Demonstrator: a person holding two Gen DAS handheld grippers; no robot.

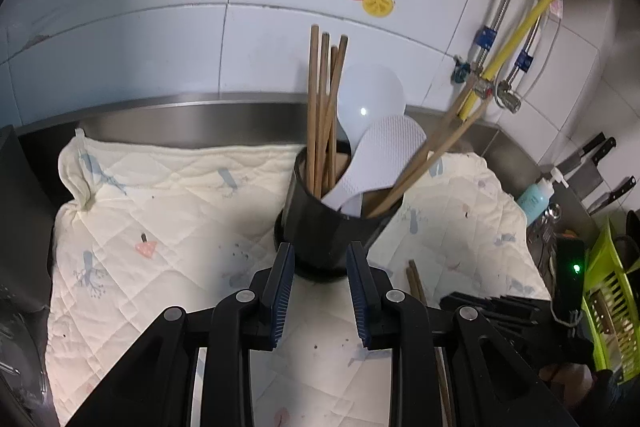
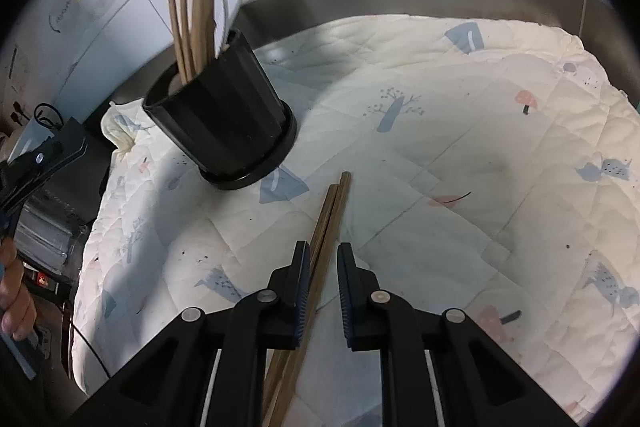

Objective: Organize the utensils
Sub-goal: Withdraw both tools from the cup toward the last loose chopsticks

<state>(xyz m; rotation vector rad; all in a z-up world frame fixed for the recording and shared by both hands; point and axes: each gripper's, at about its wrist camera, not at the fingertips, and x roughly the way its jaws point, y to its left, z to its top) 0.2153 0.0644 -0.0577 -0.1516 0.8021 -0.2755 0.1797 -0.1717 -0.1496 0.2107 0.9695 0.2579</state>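
Note:
A black utensil holder [image 1: 328, 223] stands on a quilted cloth [image 1: 160, 227]. It holds several wooden chopsticks [image 1: 320, 107] and two white rice paddles [image 1: 380, 159]. My left gripper [image 1: 320, 255] is open, its fingertips on either side of the holder's base. In the right wrist view the holder [image 2: 224, 119] is at upper left. A pair of wooden chopsticks [image 2: 328, 227] lies on the cloth [image 2: 460, 155]. My right gripper [image 2: 323, 251] is open around them, the pair close to the left finger. The same pair shows in the left wrist view [image 1: 416, 283].
A steel backsplash [image 1: 180, 123] and tiled wall run behind the cloth. Knives [image 1: 592, 163], a blue soap bottle [image 1: 536, 199] and a green basket [image 1: 612, 291] are at the right. A yellow hose [image 1: 532, 23] hangs on the wall.

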